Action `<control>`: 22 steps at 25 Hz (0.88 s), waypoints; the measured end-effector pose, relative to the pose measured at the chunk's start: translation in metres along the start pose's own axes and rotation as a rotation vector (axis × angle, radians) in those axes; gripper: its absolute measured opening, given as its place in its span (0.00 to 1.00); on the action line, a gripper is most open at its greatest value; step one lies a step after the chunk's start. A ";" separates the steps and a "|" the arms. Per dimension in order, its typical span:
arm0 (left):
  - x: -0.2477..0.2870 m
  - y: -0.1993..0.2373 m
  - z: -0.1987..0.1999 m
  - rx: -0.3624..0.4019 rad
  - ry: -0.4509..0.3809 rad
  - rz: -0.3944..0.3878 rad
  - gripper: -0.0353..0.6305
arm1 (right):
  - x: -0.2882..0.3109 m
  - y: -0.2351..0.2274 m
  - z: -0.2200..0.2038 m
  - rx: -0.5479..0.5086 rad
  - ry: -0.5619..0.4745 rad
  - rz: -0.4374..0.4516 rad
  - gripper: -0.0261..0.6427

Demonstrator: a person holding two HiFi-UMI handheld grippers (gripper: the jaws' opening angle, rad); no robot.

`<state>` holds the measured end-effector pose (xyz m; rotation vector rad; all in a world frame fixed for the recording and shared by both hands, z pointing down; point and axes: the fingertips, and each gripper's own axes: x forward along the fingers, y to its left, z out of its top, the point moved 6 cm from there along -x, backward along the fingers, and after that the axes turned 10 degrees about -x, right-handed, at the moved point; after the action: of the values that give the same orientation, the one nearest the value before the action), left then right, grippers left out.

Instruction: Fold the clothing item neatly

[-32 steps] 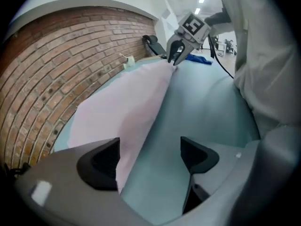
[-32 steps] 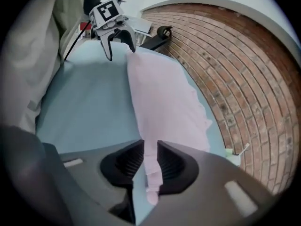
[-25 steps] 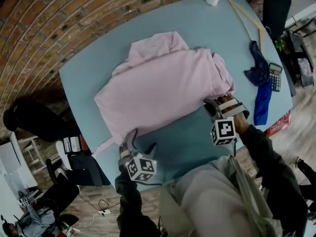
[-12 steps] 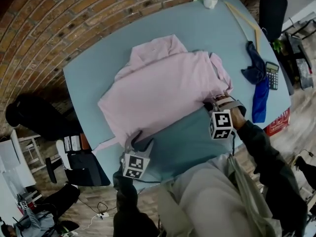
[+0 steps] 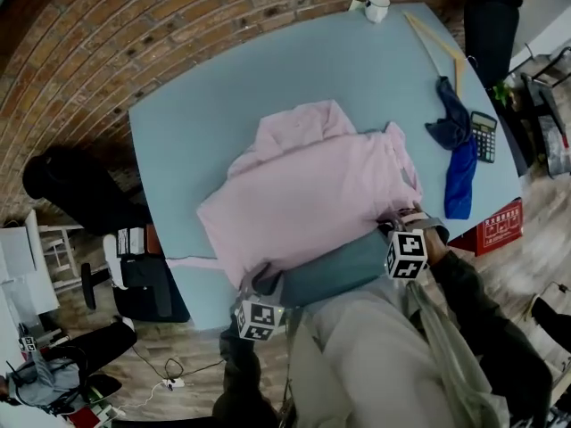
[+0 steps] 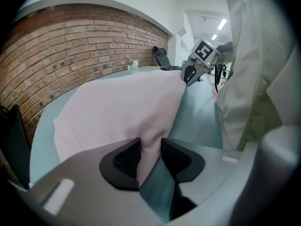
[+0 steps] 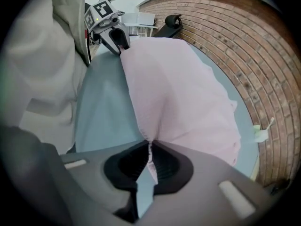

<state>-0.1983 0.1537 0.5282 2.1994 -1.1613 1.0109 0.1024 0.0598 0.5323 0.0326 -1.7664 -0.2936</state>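
A pale pink shirt [image 5: 312,194] lies spread on the light blue table [image 5: 205,105], collar toward the far side. My left gripper [image 5: 263,283] is at the shirt's near left corner. Its jaws are closing, and the hem fills the gap between the pads [image 6: 127,157]. My right gripper [image 5: 400,224] is shut on the near right corner, with a thin fold of hem pinched between its pads [image 7: 162,161]. In the left gripper view the right gripper [image 6: 190,72] shows across the stretched near edge. In the right gripper view the left gripper [image 7: 117,41] shows the same way.
A white mug [image 5: 377,7] stands at the table's far edge, with a wooden stick [image 5: 434,38] to its right. A blue cloth [image 5: 457,163] and a calculator [image 5: 483,135] lie at the right side. A black chair [image 5: 80,185] stands left of the table.
The left jaws went from wide open to closed around the shirt's near left corner. Both grippers and the near hem have come toward the person at the table's front edge.
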 end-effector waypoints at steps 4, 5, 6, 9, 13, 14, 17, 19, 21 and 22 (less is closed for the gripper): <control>-0.012 -0.020 0.011 0.084 -0.044 0.129 0.18 | -0.018 0.015 -0.011 0.005 -0.051 -0.224 0.07; -0.015 -0.023 0.019 0.095 -0.060 0.161 0.16 | -0.025 0.016 -0.012 0.006 -0.063 -0.291 0.07; -0.019 -0.026 0.026 0.094 -0.076 0.192 0.16 | -0.033 0.017 -0.012 0.010 -0.079 -0.344 0.07; -0.027 -0.037 0.047 0.030 -0.139 0.296 0.14 | -0.059 0.021 -0.012 0.027 -0.161 -0.471 0.08; -0.035 -0.045 0.067 -0.013 -0.194 0.438 0.12 | -0.091 0.016 -0.015 0.077 -0.252 -0.644 0.08; -0.034 -0.047 0.066 0.025 -0.188 0.462 0.12 | -0.089 0.015 -0.018 0.085 -0.243 -0.644 0.08; -0.031 -0.058 0.050 0.196 -0.158 0.509 0.17 | -0.067 0.021 -0.030 0.107 -0.200 -0.552 0.12; -0.038 -0.068 0.037 0.205 -0.174 0.507 0.29 | -0.063 0.029 -0.041 0.156 -0.204 -0.516 0.15; -0.048 -0.074 0.031 0.156 -0.199 0.531 0.33 | -0.069 0.036 -0.057 0.185 -0.197 -0.540 0.16; -0.053 -0.078 0.030 0.134 -0.214 0.555 0.30 | -0.075 0.040 -0.066 0.191 -0.194 -0.578 0.16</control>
<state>-0.1415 0.2027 0.4639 2.1718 -1.9240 1.1030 0.1879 0.1001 0.4809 0.6785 -1.9460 -0.5561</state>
